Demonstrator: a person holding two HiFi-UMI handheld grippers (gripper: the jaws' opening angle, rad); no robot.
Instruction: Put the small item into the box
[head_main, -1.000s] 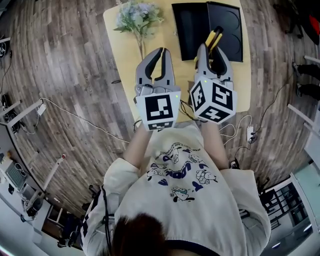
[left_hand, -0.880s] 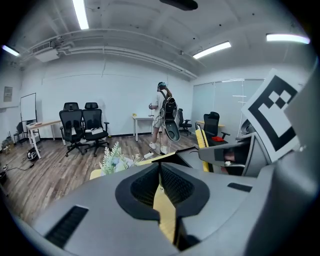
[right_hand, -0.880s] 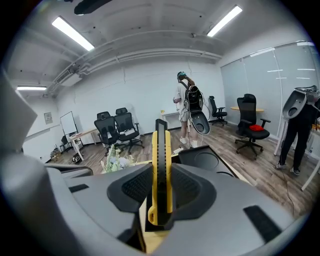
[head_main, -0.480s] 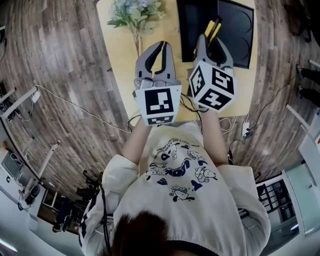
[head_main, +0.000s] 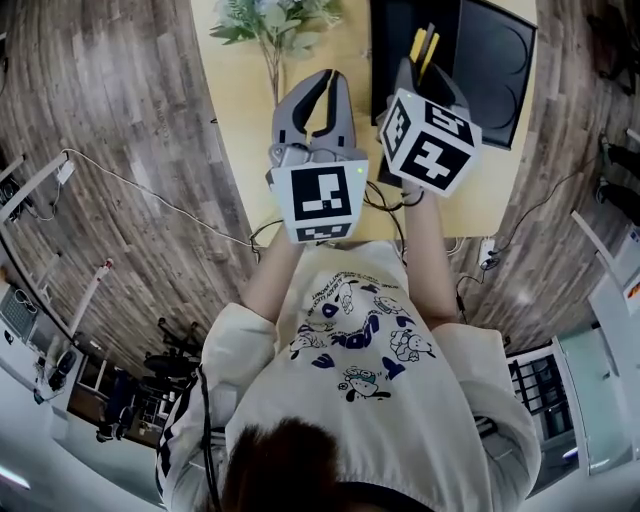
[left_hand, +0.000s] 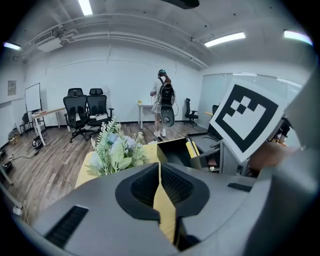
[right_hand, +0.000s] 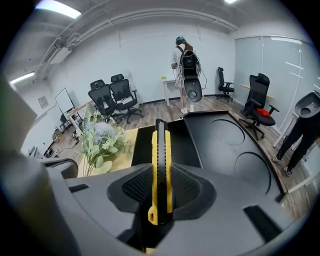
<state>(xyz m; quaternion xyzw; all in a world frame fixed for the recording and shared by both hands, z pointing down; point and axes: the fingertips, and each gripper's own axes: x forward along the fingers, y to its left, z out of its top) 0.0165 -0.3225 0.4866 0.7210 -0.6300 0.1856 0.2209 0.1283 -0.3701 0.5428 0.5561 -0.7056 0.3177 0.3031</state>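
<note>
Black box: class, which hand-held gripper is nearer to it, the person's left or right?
Right. The right hand-held gripper, holding the yellow utility knife, reaches over the black box. The left hand-held gripper, shut and empty, is beside the box over the yellow table.

Yellow-black utility knife (right_hand: 161, 165) over black box (right_hand: 187, 145)

Both forearms reached forward, side by side. Left gripper (head_main: 326, 80) was held level beside the right, jaws brought together, nothing between them, marker cube (head_main: 320, 204) facing up at the camera. Right gripper (head_main: 417, 68) sat slightly further forward and tilted, its cube (head_main: 431, 140) angled to the right. Its jaws were clamped on a yellow-black utility knife (right_hand: 161, 150), which stood upright and stuck out past the tips. Left forearm (head_main: 274, 283) and right forearm (head_main: 427, 255) were bare.
</note>
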